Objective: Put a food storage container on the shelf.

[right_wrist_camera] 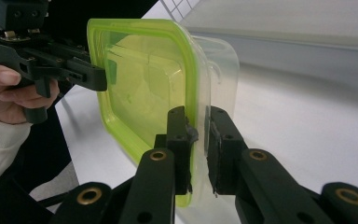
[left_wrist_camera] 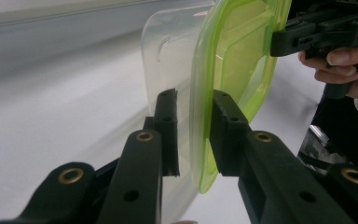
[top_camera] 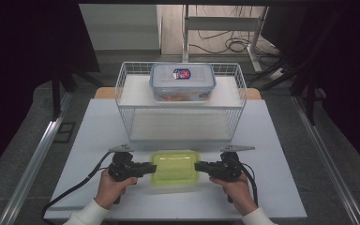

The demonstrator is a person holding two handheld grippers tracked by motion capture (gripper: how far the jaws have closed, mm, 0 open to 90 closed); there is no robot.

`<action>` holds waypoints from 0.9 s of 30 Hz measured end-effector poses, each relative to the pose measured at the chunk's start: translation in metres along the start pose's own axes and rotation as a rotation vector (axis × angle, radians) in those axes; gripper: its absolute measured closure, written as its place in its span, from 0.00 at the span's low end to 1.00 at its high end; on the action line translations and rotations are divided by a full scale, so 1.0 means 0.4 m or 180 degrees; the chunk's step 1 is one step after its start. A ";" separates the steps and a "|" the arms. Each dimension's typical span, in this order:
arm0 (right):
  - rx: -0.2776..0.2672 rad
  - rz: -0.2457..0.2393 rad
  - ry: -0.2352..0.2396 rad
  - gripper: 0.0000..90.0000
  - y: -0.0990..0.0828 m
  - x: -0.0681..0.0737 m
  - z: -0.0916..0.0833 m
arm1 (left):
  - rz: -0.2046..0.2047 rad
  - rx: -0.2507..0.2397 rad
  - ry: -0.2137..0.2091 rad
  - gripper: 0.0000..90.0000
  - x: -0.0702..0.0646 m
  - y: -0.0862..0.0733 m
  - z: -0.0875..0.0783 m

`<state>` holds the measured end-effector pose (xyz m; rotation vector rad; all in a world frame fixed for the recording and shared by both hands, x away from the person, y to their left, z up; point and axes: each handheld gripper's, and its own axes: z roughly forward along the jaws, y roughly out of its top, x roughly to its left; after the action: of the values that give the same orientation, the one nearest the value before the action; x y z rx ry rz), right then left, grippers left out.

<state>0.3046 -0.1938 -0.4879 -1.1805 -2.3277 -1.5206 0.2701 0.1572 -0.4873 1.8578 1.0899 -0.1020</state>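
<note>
Two grippers: left gripper (top_camera: 146, 168) at 9 o'clock and right gripper (top_camera: 200, 167) at 3 o'clock, each clamped on the green-lidded container (top_camera: 175, 167)
Container: near table (top_camera: 93, 140) edge
Done: grasp
Left: lift, likely to wire basket (top_camera: 126, 105) at 12 o'clock, beside blue-lidded box (top_camera: 183, 80)

Your white bench (top_camera: 98, 140) stands on a grey floor (top_camera: 23, 136), with metal rails (top_camera: 42, 150) running along both its sides. Beyond its far edge you see a pale wooden floor (top_camera: 173, 28), a metal frame (top_camera: 225, 23) and loose cables (top_camera: 229, 44). Both sides of the room lie in darkness.
</note>
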 end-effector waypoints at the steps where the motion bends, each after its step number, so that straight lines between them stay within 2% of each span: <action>1: -0.0009 -0.0010 -0.0004 0.89 0.002 0.002 -0.001 | 0.0005 -0.0008 -0.0001 0.84 -0.002 0.001 -0.002; 4: -0.0018 -0.0055 -0.0010 0.89 0.006 0.006 -0.007 | 0.0096 -0.0010 0.0060 0.83 -0.013 0.005 -0.006; 9: -0.0089 -0.0150 -0.0011 0.89 0.017 0.014 -0.020 | 0.0139 -0.0077 0.0057 0.83 -0.029 0.014 -0.017; 22: -0.0175 -0.0295 -0.0015 0.89 0.046 0.039 -0.037 | 0.0107 -0.0192 -0.0032 0.84 -0.030 0.033 -0.041; 25: -0.0177 -0.0350 -0.0069 0.89 0.053 0.041 -0.040 | 0.0159 -0.0200 0.0009 0.84 -0.036 0.045 -0.040; 27: -0.0211 -0.0306 -0.0053 0.89 0.056 0.036 -0.044 | 0.0160 -0.0216 -0.0024 0.84 -0.036 0.055 -0.040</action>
<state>0.3044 -0.1960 -0.4561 -1.1149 -2.3947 -1.6372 0.2714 0.1568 -0.4566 1.8213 1.0286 -0.0425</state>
